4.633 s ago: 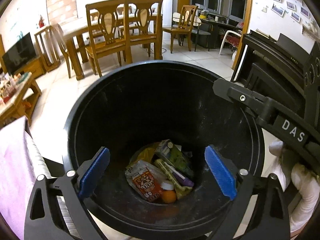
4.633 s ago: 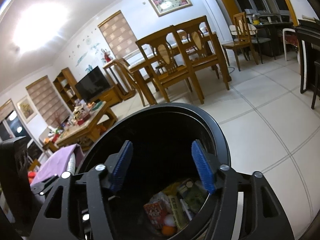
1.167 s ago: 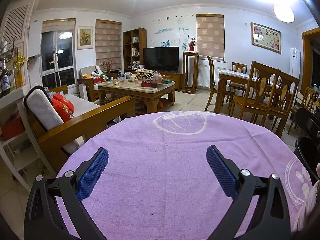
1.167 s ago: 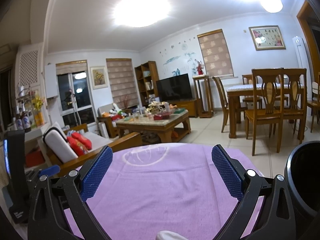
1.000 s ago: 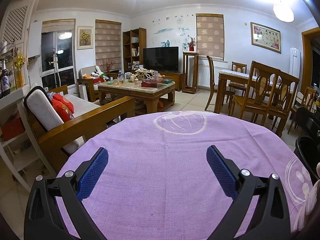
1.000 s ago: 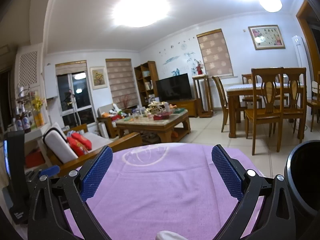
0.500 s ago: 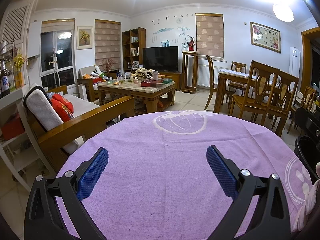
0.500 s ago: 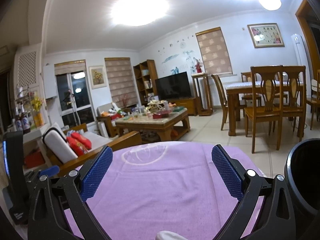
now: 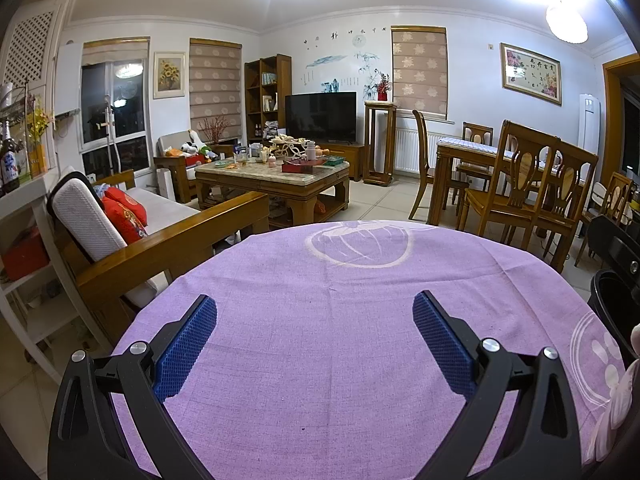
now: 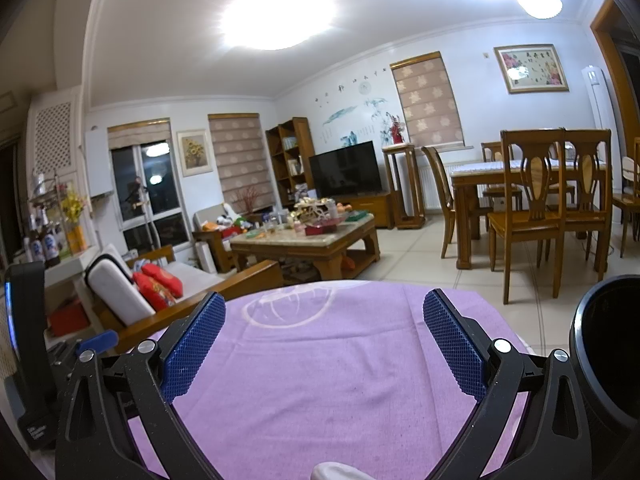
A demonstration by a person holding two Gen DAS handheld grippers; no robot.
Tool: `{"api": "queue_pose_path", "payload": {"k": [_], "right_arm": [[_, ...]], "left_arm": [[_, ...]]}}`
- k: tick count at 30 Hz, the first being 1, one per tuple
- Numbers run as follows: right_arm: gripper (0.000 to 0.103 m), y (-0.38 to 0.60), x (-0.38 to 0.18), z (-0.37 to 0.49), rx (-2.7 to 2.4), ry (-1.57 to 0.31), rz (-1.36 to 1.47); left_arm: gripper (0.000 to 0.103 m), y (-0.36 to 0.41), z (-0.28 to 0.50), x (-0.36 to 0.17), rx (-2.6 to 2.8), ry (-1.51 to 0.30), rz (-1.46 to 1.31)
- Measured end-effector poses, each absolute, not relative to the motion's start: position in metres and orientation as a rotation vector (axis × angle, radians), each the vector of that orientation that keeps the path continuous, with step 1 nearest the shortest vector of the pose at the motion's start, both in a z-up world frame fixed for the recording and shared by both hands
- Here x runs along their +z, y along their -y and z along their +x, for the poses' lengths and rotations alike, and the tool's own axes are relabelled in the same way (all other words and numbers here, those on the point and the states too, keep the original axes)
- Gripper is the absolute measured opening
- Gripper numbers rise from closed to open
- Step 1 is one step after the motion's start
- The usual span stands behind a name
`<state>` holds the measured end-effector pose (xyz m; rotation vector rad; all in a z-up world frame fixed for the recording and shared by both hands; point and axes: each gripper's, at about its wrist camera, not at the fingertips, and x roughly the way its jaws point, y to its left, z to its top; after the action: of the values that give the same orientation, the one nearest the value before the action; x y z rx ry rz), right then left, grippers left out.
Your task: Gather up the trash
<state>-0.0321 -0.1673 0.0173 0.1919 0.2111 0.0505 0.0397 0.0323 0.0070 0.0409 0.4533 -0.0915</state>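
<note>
Left wrist view: purple tablecloth [image 9: 320, 340], wooden dining chairs [image 9: 532, 188] beyond

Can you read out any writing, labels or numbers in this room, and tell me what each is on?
Nothing reads clearly.
Framed floral picture on the wall: characters, too small to read.
Brown bottles on the white shelf: blue labels, blurred.
Black device at the left edge: small white print, unreadable.
Wall decals above the black television: too small.
</note>
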Motion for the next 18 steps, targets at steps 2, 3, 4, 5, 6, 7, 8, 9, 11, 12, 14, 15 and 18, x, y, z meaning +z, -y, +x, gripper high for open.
{"api": "queue_pose_path", "payload": {"k": [2,3,4,5,6,7,8,9,11,12,14,15,18], "right_arm": [[0.098,0.1674,0.0176,-0.0320,0.051,-0.212,0.192],[0.098,0.1673,0.0177,-0.0322,0.051,-0.213,0.192],[0.098,0.1675,0.0181,-0.0318,0.051,-0.213,0.192],[0.098,0.1673,0.0180,-0.0320,0.051,-0.214,0.193],[0.098,0.1674,0.0186,-0.0306,0.051,-0.218,0.195],[0.098,0.1666,0.0181,-0.0306,0.051,-0.220,0.195],[0.098,0.1657,0.0172,-0.0315,0.051,-0.221,0.195],[0.098,0.1658,0.0175,-0.0315,0.051,-0.221,0.196],[0.098,0.1649,0.0170,-0.0324,0.051,-0.222,0.196],[0.098,0.1660,0.0180,-0.0309,0.052,-0.223,0.197],[0.098,0.1646,0.0173,-0.0305,0.053,-0.229,0.200],[0.098,0.1633,0.0161,-0.0306,0.052,-0.232,0.202],[0.098,0.1575,0.0127,-0.0292,0.053,-0.244,0.209]], "left_arm": [[0.098,-0.0320,0.0394,0.0069,-0.090,-0.453,0.041],[0.098,-0.0320,0.0395,0.0069,-0.091,-0.454,0.042],[0.098,-0.0318,0.0393,0.0069,-0.090,-0.454,0.042],[0.098,-0.0319,0.0392,0.0071,-0.090,-0.454,0.042],[0.098,-0.0317,0.0390,0.0071,-0.090,-0.453,0.042],[0.098,-0.0321,0.0391,0.0075,-0.090,-0.453,0.043],[0.098,-0.0318,0.0390,0.0073,-0.090,-0.454,0.042],[0.098,-0.0316,0.0388,0.0072,-0.089,-0.454,0.042],[0.098,-0.0319,0.0386,0.0076,-0.091,-0.453,0.041],[0.098,-0.0316,0.0384,0.0076,-0.089,-0.452,0.042],[0.098,-0.0317,0.0395,0.0058,-0.089,-0.447,0.043],[0.098,-0.0317,0.0391,0.0057,-0.091,-0.443,0.044],[0.098,-0.0308,0.0410,0.0020,-0.090,-0.443,0.046]]}}
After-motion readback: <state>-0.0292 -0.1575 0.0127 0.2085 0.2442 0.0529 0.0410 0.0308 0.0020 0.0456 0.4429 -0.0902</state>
